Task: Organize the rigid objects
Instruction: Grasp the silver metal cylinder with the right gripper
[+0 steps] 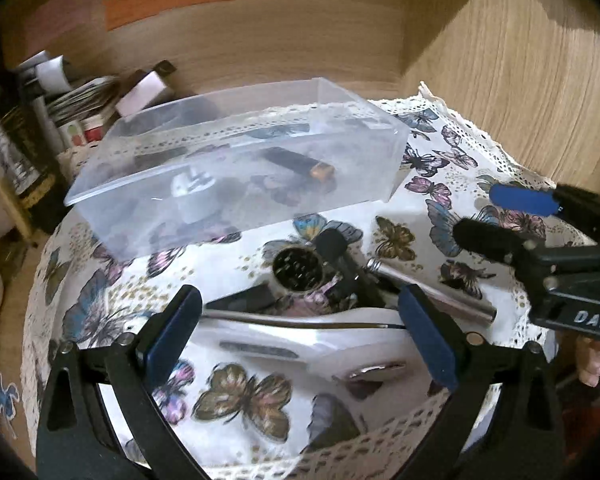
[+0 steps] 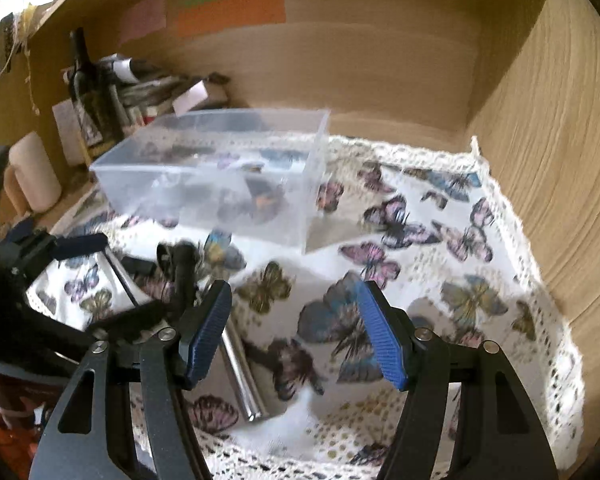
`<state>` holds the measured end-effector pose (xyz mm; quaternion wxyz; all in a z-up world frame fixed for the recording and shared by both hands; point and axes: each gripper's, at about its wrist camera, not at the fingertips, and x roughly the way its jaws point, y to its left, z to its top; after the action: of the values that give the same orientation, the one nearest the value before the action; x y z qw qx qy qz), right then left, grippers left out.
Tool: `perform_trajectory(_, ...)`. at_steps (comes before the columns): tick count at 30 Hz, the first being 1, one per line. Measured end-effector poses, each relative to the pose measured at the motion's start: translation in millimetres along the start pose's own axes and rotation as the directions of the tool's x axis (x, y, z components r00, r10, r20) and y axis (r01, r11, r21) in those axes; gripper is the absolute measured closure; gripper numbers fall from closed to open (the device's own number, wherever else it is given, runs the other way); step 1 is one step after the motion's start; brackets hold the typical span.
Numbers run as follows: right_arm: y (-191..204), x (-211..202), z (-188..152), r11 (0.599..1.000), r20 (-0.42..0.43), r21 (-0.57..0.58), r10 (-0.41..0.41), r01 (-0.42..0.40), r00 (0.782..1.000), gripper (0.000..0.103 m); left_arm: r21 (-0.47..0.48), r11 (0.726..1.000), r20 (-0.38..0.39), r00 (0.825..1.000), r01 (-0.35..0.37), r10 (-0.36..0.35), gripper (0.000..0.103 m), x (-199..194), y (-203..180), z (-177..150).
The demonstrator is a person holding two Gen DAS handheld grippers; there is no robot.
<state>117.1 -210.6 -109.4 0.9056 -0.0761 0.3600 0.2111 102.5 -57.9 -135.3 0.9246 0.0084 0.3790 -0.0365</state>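
Observation:
A clear plastic box (image 1: 236, 184) stands on the butterfly cloth and holds a battery (image 1: 300, 162) and a small white object (image 1: 194, 192). The box shows in the right wrist view (image 2: 220, 188) too. My left gripper (image 1: 300, 320) is open, its fingers either side of a white device (image 1: 284, 344) crossed by a thin metal rod. Just beyond lie a round metal piece (image 1: 297, 270), a black tool (image 1: 340, 256) and a silver tube (image 1: 432, 292). My right gripper (image 2: 296, 332) is open and empty over the cloth; the silver tube (image 2: 242, 372) lies to its left.
The butterfly cloth (image 2: 440, 264) with a lace edge covers the surface. Wooden walls (image 2: 540, 160) close the back and the right. Bottles, papers and small boxes (image 1: 40, 120) crowd the back left. A beige mug (image 2: 32, 176) stands left of the box.

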Motion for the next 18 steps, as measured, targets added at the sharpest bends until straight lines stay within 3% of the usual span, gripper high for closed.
perform_trajectory(7, 10, 12, -16, 0.999, -0.053, 0.0, 0.039, -0.04, 0.998, 0.04, -0.085, 0.996, 0.003, 0.999, -0.04, 0.04, 0.003, -23, 33, -21)
perform_trajectory(12, 16, 19, -24, 0.998, -0.083, -0.014, 0.062, -0.064, 0.995, 0.041, -0.151, 0.986, -0.043, 0.997, -0.067, 0.061, 0.003, -31, 54, -37)
perform_trajectory(18, 19, 23, -26, 0.996, -0.1, -0.024, 0.089, -0.091, 0.991, 0.062, -0.164, 0.986, -0.015, 1.0, 0.005, -0.008, 0.003, -36, 36, -26)
